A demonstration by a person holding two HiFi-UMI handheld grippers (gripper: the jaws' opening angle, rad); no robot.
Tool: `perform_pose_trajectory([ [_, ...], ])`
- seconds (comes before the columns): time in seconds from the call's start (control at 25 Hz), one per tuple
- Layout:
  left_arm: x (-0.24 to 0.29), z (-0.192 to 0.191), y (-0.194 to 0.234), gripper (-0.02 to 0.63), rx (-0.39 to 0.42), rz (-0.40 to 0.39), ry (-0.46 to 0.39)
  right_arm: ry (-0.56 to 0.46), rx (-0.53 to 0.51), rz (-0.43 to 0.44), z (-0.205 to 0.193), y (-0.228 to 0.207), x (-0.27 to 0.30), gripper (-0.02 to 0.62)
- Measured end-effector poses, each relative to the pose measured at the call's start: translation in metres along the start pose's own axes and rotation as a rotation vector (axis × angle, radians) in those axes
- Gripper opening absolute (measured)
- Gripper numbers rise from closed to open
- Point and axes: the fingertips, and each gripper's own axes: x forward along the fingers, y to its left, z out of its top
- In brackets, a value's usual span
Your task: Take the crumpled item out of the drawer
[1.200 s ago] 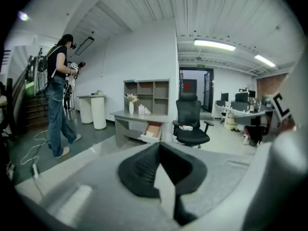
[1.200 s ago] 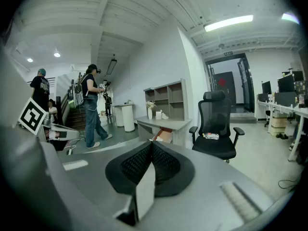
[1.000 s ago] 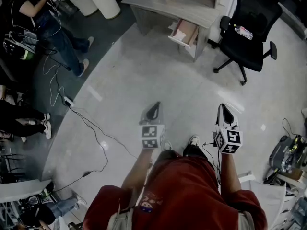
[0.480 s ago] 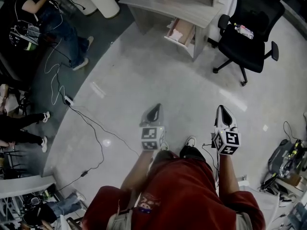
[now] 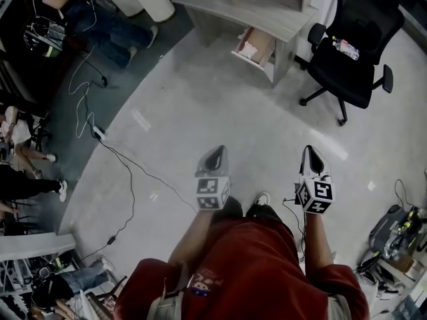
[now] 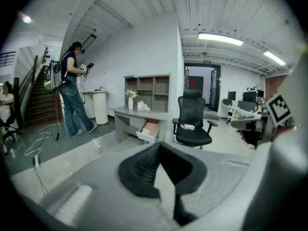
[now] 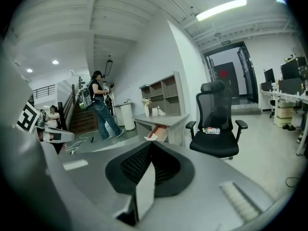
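Grey floor [image 5: 220,105] fronts desk [image 5: 267,15], open drawer [image 5: 259,44] and office chair [image 5: 357,52].

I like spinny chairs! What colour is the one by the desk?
The chair is black; the right gripper view shows it best.

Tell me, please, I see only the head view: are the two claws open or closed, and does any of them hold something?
Observer: The left gripper view shows the left claw shut, tips touching, nothing between them.
Operator: And the right one?
Observer: The right claw is shut and empty too.
Operator: Does the crumpled item stand higher than the drawer?
Observer: Yes. In the right gripper view the white crumpled item pokes up above the front of the open drawer.
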Motion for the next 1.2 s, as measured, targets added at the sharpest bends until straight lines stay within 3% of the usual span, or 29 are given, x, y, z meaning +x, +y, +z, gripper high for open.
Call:
perform_pose_trajectory([
  [0.72, 0.06, 0.017, 0.039, -0.003, -0.009, -0.012, -0.007, 0.017, -0.035, 0.003, 0.018, 0.004, 0.069, 0.001],
  [1.2, 0.126, 0.042, 0.134, -0.003, -0.013, -0.022, -0.006, 0.036, -0.08, 0.001, 0.048, 0.049, 0.174, 0.0],
])
